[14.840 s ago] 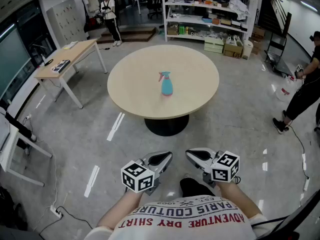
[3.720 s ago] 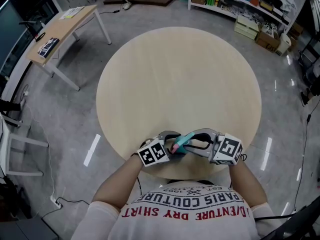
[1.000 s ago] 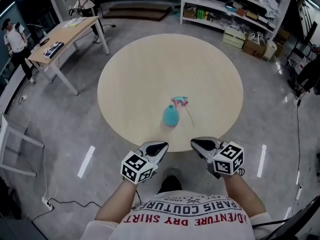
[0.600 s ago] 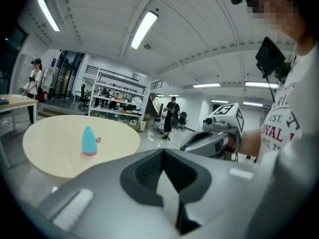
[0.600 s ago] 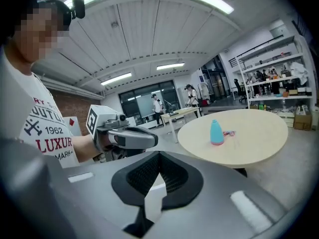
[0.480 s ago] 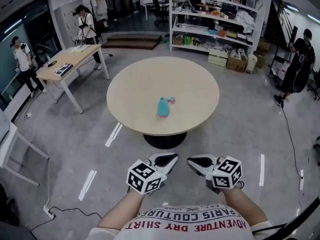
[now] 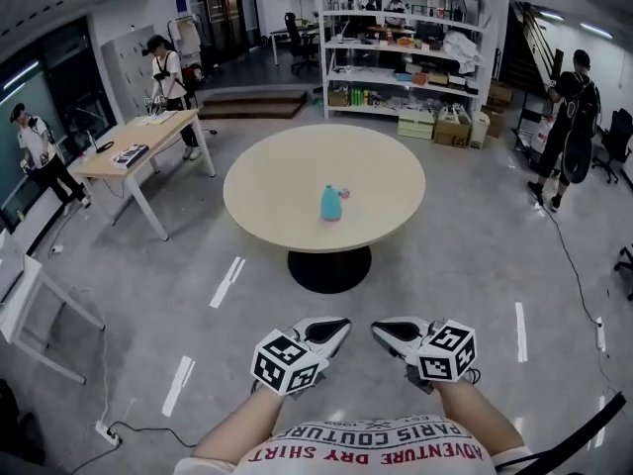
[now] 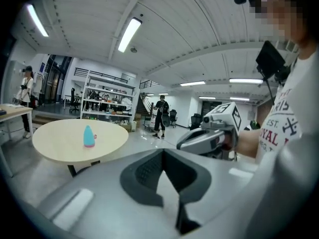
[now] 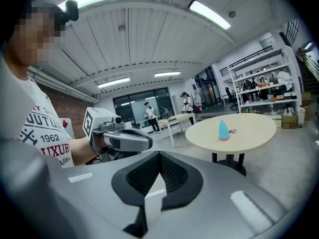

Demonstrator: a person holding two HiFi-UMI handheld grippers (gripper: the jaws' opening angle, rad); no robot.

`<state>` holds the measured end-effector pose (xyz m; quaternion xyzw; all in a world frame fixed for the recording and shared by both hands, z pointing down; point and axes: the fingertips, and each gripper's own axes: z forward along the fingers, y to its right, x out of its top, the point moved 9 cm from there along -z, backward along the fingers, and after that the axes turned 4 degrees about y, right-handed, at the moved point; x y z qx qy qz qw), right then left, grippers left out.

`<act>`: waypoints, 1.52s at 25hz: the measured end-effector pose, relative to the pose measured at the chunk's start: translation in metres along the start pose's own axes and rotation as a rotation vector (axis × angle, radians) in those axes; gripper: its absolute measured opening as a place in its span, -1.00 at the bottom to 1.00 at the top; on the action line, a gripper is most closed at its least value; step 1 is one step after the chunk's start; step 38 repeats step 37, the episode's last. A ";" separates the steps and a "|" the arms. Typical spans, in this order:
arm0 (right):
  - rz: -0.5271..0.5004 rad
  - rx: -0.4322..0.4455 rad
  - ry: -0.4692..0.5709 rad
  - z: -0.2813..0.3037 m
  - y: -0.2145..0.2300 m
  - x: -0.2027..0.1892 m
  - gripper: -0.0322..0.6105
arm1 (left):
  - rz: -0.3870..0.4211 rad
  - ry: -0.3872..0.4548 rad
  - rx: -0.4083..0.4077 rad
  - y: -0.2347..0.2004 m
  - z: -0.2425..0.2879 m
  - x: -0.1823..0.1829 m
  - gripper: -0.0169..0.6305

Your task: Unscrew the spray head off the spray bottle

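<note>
The teal spray bottle (image 7: 330, 203) stands upright on the round beige table (image 7: 287, 191), well away from me. Its pink spray head (image 7: 343, 194) lies on the tabletop just to the bottle's right, off the bottle. My left gripper (image 7: 332, 328) and right gripper (image 7: 388, 331) hang low in front of my body above the floor, both shut with nothing in them. In the left gripper view the bottle (image 8: 88, 136) is small at the left and the right gripper (image 8: 207, 137) shows at the right. The right gripper view has the bottle (image 9: 223, 130) with the spray head (image 9: 232, 131) beside it.
A wooden desk (image 7: 138, 144) stands to the table's left with two people near it. Stocked shelves (image 7: 396, 38) line the back wall. Another person (image 7: 566, 117) stands at the right. Grey floor with white tape marks (image 7: 228, 281) lies between me and the table.
The table with the bottle and spray head has moved farther away in the head view as the person backed off. Both grippers stay shut and empty, side by side.
</note>
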<state>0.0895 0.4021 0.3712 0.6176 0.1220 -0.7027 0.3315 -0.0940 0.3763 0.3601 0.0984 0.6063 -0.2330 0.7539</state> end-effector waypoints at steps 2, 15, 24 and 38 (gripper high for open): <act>-0.004 -0.004 0.001 0.002 -0.019 -0.006 -0.89 | 0.017 -0.002 -0.001 0.009 -0.018 -0.003 -0.94; -0.063 -0.043 0.027 -0.015 -0.061 -0.004 -0.90 | 0.084 0.016 0.001 0.046 -0.058 -0.003 -0.94; -0.062 -0.042 0.042 -0.019 -0.062 -0.005 -0.90 | 0.071 0.009 0.007 0.047 -0.055 -0.006 -0.94; -0.086 -0.051 0.056 -0.034 -0.066 -0.004 -0.89 | 0.092 0.013 -0.003 0.059 -0.045 0.000 -0.94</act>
